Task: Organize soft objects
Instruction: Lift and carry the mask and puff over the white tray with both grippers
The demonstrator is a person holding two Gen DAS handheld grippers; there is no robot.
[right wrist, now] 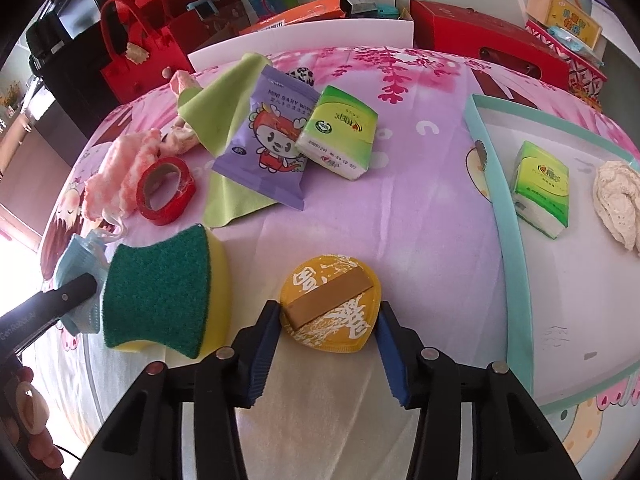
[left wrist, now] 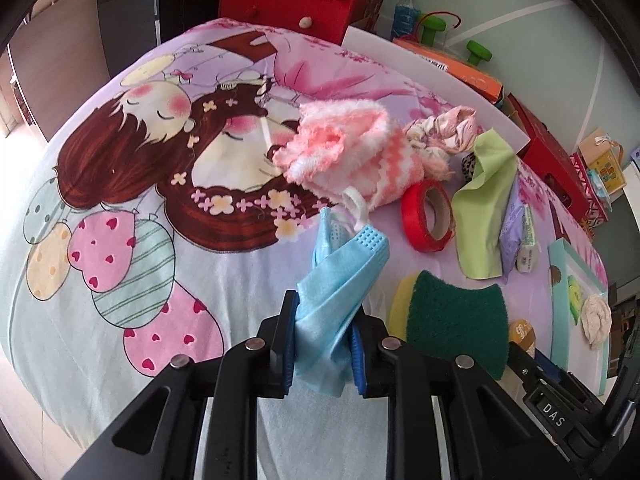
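Observation:
My left gripper (left wrist: 324, 312) is shut on a light blue face mask (left wrist: 340, 264), which is bunched between its pads and sticks out ahead over the cartoon bedsheet (left wrist: 160, 208). In the right wrist view the same mask (right wrist: 80, 252) shows at the left, beside a green and yellow sponge (right wrist: 160, 292). My right gripper (right wrist: 329, 312) points down at a round yellow puff (right wrist: 332, 304) with a tan strap. The puff lies flat on the sheet between the jaws, which stand close on either side without squeezing it.
A teal-rimmed tray (right wrist: 504, 216) on the right holds a green tissue pack (right wrist: 542, 192) and a cream cloth (right wrist: 616, 204). A pink fuzzy sock (left wrist: 348, 148), red tape roll (left wrist: 428, 216), green cloth (left wrist: 484, 208), purple wipes (right wrist: 268, 136) and a second tissue pack (right wrist: 340, 132) lie further back.

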